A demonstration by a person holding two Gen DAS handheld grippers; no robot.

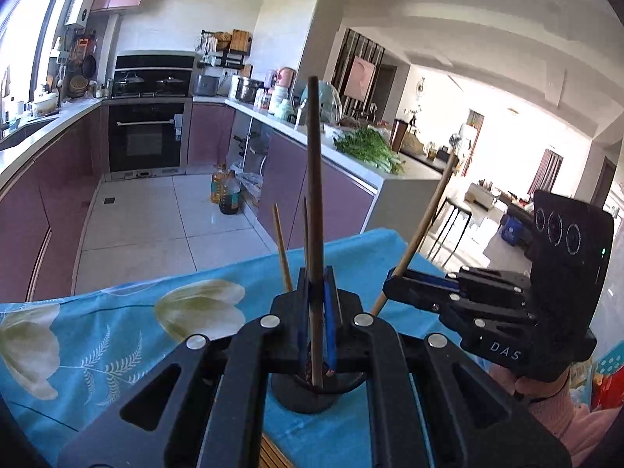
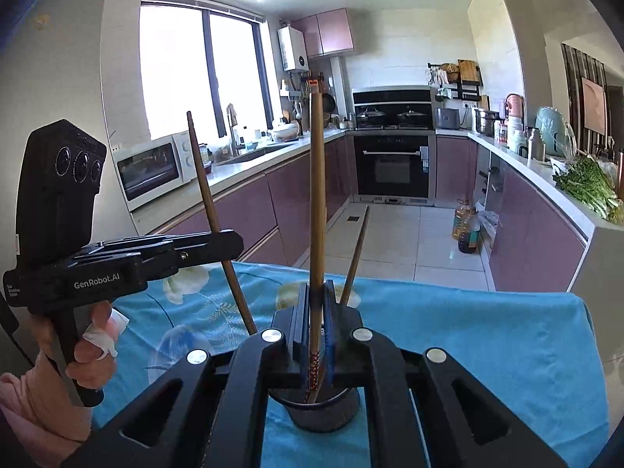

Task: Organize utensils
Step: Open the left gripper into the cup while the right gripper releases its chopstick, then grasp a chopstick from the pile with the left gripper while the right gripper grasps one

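A dark round holder stands on the blue cloth right under both grippers. My left gripper is shut on a dark brown chopstick. That stick stands nearly upright, its lower end down in the holder. My right gripper is shut on a lighter chopstick with a patterned lower end that reaches into the holder. A loose pale chopstick leans in the holder between them.
A blue floral cloth covers the table, whose far edge drops to a tiled kitchen floor. Oil bottles stand on the floor by the purple cabinets. Greens lie on the right counter. A hand and a pink sleeve hold each gripper.
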